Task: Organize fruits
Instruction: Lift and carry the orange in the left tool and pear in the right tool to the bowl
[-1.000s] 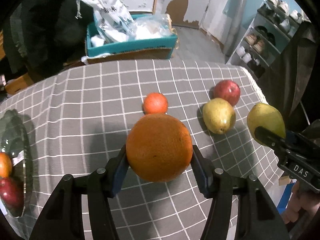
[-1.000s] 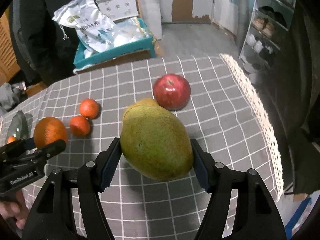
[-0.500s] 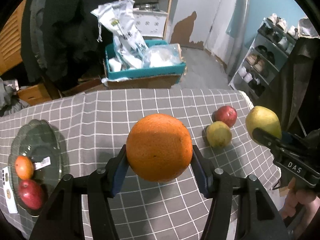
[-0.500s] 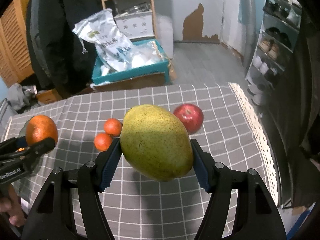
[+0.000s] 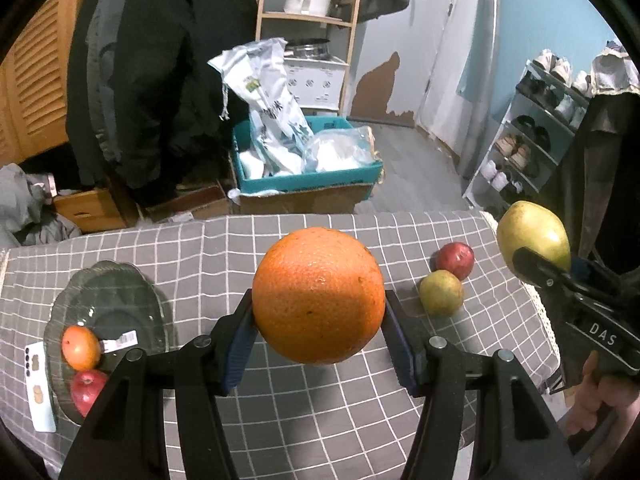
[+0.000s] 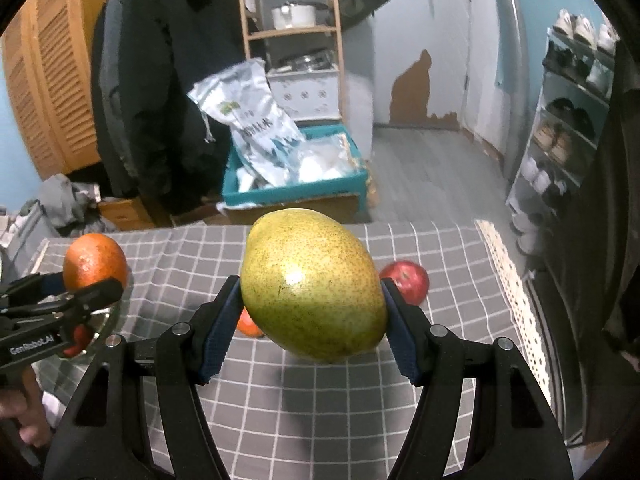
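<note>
— From the left camera? The left gripper (image 5: pixel 319 320) has its jaws pinching the orange (image 5: pixel 319 295), held above the bench (image 5: pixel 224 248). On the bench a glass plate (image 5: pixel 116 300) at the left carries two fruits; an apple (image 5: pixel 455 260) touches a small pear (image 5: pixel 441 293) at the right.

— And the right camera?

— The right gripper (image 6: pixel 313 322) has its jaws pinching a big pear (image 6: pixel 313 284) in the air; the apple (image 6: pixel 406 280) lies just behind.
</note>
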`<action>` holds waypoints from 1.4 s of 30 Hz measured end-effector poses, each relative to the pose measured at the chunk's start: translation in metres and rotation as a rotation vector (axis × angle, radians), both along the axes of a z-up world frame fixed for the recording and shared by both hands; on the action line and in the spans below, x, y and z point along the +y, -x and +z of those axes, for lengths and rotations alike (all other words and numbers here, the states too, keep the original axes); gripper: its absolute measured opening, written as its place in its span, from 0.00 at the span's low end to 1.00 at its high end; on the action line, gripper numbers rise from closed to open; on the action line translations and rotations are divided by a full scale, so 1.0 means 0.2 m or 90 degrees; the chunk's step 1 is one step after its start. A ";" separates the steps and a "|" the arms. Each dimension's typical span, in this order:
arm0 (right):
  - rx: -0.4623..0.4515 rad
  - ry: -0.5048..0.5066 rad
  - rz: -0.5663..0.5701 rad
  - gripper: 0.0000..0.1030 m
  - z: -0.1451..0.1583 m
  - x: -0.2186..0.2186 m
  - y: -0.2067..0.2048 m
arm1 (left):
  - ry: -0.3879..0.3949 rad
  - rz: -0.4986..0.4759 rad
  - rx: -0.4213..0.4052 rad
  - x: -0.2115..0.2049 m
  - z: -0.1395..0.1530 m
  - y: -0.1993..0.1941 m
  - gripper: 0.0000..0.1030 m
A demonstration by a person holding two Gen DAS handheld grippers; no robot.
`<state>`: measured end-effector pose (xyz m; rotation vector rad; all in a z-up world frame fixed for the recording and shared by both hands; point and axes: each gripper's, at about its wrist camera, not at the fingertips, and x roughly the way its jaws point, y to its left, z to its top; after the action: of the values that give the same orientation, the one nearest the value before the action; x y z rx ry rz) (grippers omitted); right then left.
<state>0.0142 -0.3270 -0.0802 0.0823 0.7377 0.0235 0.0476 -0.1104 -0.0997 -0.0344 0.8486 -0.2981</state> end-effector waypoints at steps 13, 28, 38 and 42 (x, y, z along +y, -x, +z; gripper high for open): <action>-0.036 -0.008 0.054 0.66 0.12 0.20 -0.03 | 0.008 0.042 -0.027 0.19 0.09 0.01 0.59; -0.030 -0.018 0.129 0.66 0.13 0.52 -0.15 | 0.003 0.110 -0.036 0.47 0.10 0.00 0.59; -0.022 -0.030 0.184 0.66 0.12 0.75 -0.23 | -0.004 0.160 -0.026 0.66 0.06 0.00 0.59; -0.017 -0.032 0.205 0.66 0.11 0.85 -0.26 | -0.003 0.181 -0.018 0.75 0.03 0.00 0.59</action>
<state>0.0667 -0.1573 -0.0577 0.0107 0.7172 0.3499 0.0474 0.0398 -0.0929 -0.1452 0.8053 -0.0294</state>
